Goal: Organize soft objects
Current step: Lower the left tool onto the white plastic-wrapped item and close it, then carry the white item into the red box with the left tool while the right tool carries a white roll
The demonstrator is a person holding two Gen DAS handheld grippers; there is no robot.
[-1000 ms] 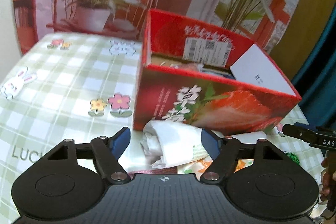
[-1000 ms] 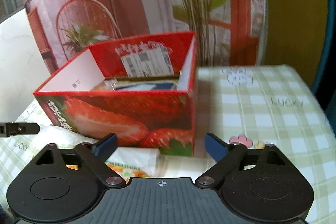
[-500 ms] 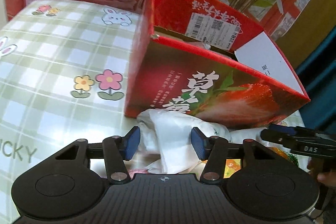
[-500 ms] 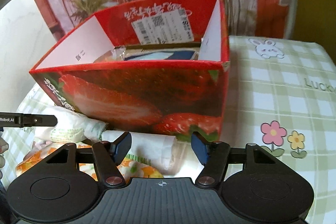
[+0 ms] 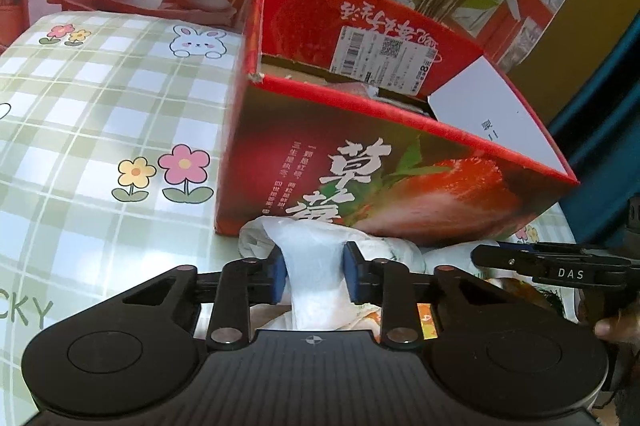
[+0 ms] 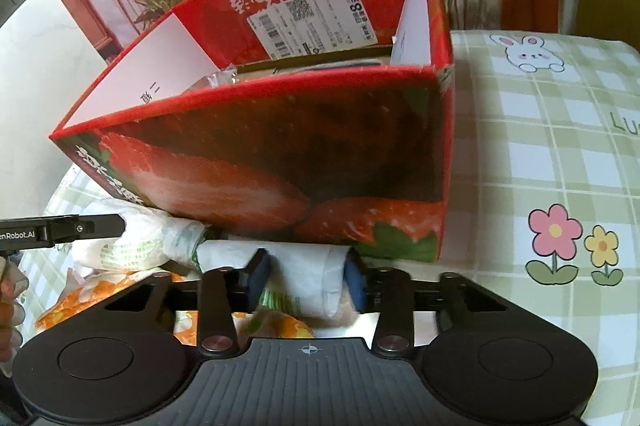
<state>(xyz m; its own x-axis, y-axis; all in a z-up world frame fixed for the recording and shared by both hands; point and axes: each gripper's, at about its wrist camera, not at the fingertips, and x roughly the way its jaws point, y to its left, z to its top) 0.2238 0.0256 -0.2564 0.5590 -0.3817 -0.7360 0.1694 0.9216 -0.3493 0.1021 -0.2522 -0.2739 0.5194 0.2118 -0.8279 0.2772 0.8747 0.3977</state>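
While both our tools sat just in front of the strawberry box (image 5: 400, 162), the left hand-held gripper (image 5: 314, 276) pinched a white plastic bag (image 5: 316, 266). Only our right view showed the right hand-held gripper (image 6: 306, 276) clamped on the white roll (image 6: 308, 266), above orange-printed packets (image 6: 100, 294) on the surface (image 6: 540, 154).

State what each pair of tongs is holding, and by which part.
Left tongs: the white plastic bag, pinched mid-bundle. Right tongs: the white rolled bag, gripped across its middle.
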